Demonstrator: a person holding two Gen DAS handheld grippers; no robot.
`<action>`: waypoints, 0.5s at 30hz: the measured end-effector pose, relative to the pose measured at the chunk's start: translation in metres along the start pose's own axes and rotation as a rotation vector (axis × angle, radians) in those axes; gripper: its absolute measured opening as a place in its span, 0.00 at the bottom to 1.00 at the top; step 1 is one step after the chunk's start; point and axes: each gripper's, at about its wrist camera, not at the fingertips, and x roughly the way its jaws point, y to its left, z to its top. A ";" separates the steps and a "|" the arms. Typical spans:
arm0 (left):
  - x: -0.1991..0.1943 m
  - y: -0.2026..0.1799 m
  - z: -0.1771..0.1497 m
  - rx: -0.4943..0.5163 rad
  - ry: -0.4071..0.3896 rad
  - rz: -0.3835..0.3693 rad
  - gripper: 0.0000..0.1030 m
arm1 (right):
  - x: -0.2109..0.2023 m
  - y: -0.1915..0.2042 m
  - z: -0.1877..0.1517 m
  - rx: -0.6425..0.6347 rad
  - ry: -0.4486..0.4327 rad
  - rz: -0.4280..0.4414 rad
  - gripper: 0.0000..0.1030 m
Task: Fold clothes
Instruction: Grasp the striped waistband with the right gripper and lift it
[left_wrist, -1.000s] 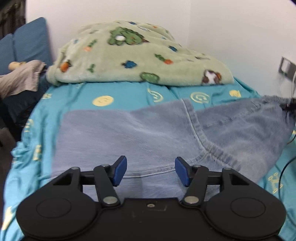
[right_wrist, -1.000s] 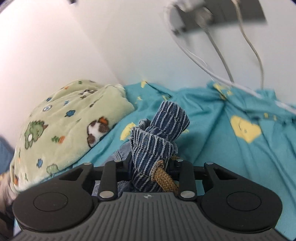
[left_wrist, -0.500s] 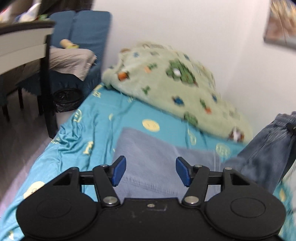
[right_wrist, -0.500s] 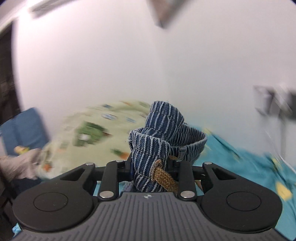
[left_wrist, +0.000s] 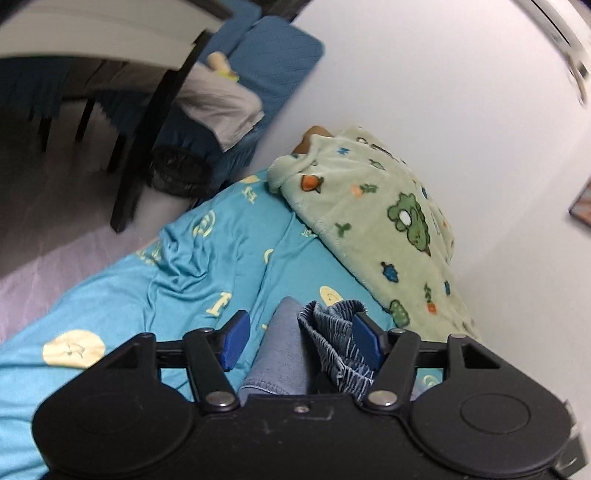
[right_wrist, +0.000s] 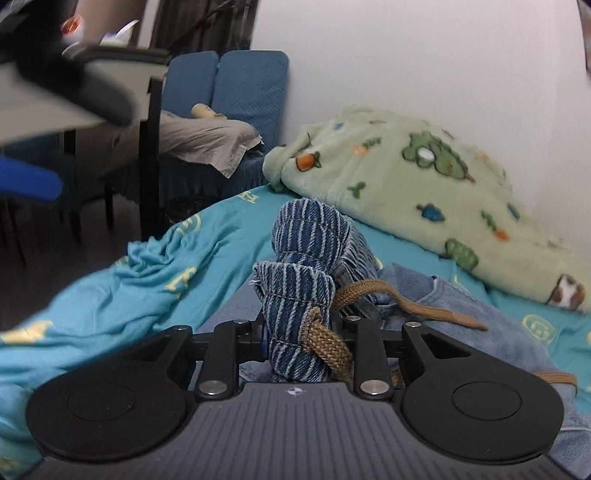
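From the left wrist, your left gripper (left_wrist: 301, 341) hangs with jaws apart over the jeans (left_wrist: 282, 354) on the blue sheet (left_wrist: 177, 280); the bunched waistband (left_wrist: 332, 332) sits between the pads, ungripped.

From the right wrist, your right gripper (right_wrist: 301, 334) is clamped on that waistband (right_wrist: 306, 280), drawstring (right_wrist: 373, 291) trailing. The fold looks partly carried over; laying it down and smoothing remain.

- From the left wrist we look steeply down, tilted, close over the bed (left_wrist: 207, 258).
- From the right wrist we look low and level across it.
- We see the green blanket (left_wrist: 373, 221) (right_wrist: 406, 177) and blue chair (left_wrist: 273, 62) (right_wrist: 236, 85) in both.
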 end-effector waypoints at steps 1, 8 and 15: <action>-0.002 0.002 0.003 -0.013 -0.015 -0.015 0.57 | 0.002 0.007 -0.001 -0.017 0.004 0.005 0.26; -0.005 0.011 0.012 -0.024 -0.039 -0.045 0.58 | 0.014 0.047 -0.012 -0.115 0.019 0.086 0.27; 0.013 0.012 0.000 0.021 0.075 -0.032 0.58 | 0.013 0.054 -0.040 -0.065 0.102 0.271 0.88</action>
